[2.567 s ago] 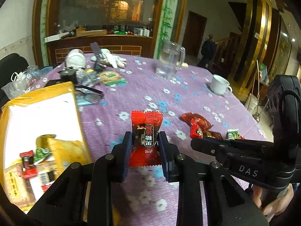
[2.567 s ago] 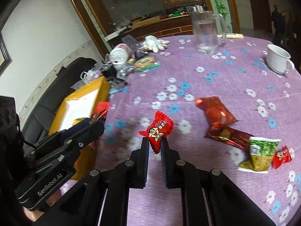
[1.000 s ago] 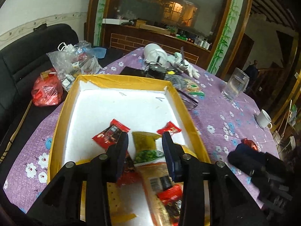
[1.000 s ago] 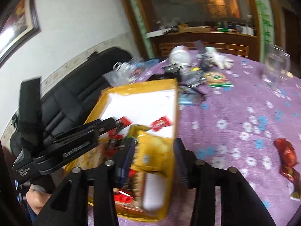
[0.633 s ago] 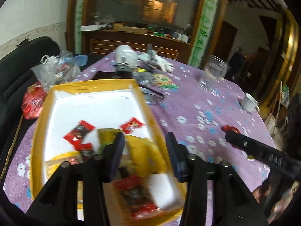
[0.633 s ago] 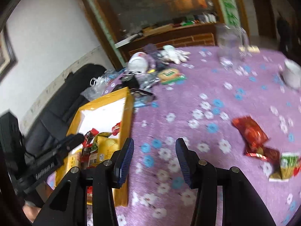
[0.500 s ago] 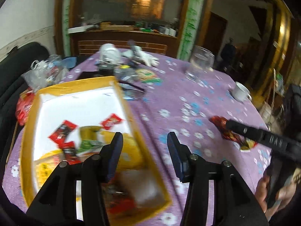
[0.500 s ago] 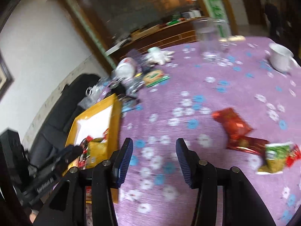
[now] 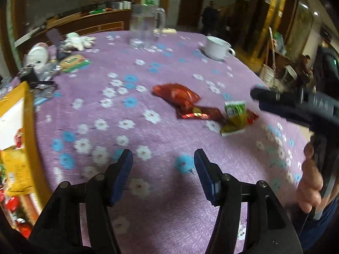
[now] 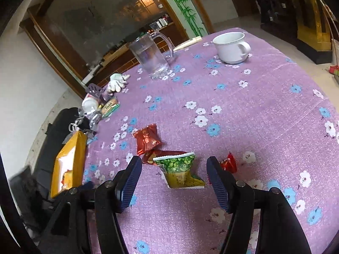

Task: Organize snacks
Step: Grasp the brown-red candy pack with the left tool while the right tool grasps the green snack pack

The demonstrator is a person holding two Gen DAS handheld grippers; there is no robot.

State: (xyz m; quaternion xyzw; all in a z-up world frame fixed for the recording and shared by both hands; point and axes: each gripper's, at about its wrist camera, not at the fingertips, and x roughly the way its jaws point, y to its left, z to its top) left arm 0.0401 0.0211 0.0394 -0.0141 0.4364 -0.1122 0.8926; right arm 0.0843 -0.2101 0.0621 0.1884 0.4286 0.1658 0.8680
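**Green pea packet lined up for the next pick**

The green snack packet [image 10: 179, 170] lies on the purple tabletop [image 10: 254, 110], touching the red wrappers [image 10: 147, 139] beside it, with a small red candy [image 10: 228, 162] just to its right. The right gripper [image 10: 173, 173] is held over it, fingers spread wide and empty. The left gripper [image 9: 162, 165] is likewise wide and empty, near the yellow box [image 9: 29, 131].

The packet is best straddled across its crimped body, so that the neighbouring wrappers are not pinched too. The box is cut off at the frame edge, and its contents are blurred.
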